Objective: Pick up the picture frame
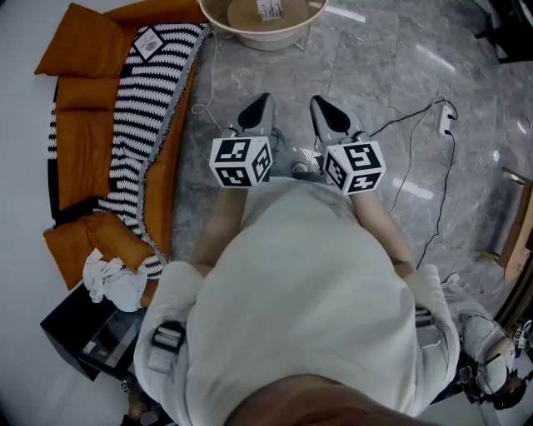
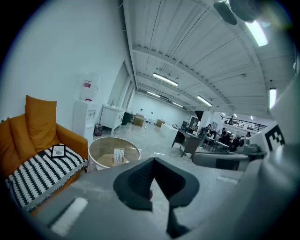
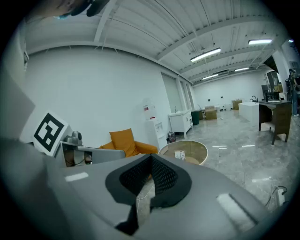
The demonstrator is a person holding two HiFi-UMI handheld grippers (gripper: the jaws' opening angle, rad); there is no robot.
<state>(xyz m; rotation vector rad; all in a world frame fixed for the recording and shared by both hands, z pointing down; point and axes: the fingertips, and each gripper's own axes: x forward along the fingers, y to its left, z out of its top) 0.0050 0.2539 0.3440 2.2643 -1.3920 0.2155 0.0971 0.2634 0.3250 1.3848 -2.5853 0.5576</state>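
Grey marble floor (image 1: 466, 100) fills the open hall where I stand, seen from above. An orange sofa (image 1: 83, 125) runs along the left, with a black-and-white striped blanket (image 1: 150, 91) draped over it. A round table (image 1: 266, 40) with a pale rim sits at the top edge.

I hold my left gripper (image 1: 258, 106) and my right gripper (image 1: 323, 106) side by side in front of my body, tilted slightly down. The jaws of each are pressed fully together with nothing between them.

What I take to be the picture frame (image 1: 148, 42) is a small dark-edged rectangle with a white insert. It lies on the striped blanket near the sofa's far end, well apart from both grippers and to their left.

Judging from this, the task has hardly begun. I have not reached the frame, so the approach, opening of the jaws, grip and lift are all left.

A small white card (image 1: 268, 10) stands on the round table. Its print, like the frame's, is too small to read.
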